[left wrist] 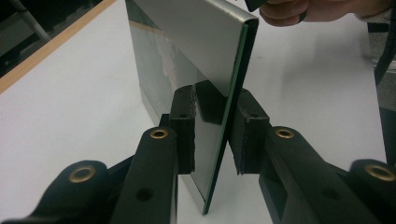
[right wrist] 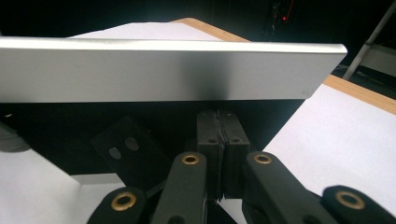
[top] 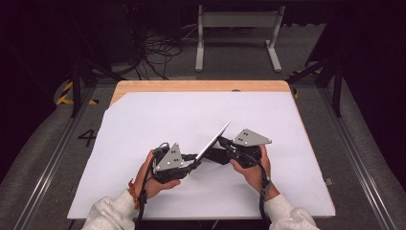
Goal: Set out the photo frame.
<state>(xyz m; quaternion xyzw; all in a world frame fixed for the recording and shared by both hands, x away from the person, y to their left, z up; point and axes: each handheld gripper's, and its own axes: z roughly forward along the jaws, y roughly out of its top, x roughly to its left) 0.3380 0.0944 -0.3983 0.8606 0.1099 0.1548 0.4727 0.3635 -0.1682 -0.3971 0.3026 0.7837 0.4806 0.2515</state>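
A thin flat slab (top: 214, 139) with a silver back and a dark glossy face stands tilted on edge over the white sheet, between my two grippers. My left gripper (top: 194, 162) grips its lower end. In the left gripper view the slab (left wrist: 196, 42) runs between the jaws and my left gripper (left wrist: 212, 135) is shut on it, one pad on each face. My right gripper (top: 221, 140) meets the slab near its middle. In the right gripper view the silver back (right wrist: 163, 70) spans the top, and my right gripper (right wrist: 219, 149) has its pads pressed together with nothing visible between them.
A black flap (right wrist: 126, 151) with two grey dots lies under the slab, and shows dark between the grippers (top: 215, 155). White paper (top: 158, 115) covers the wooden table (top: 201, 86). A white frame (top: 237, 28) and cables (top: 158, 48) stand on the floor beyond.
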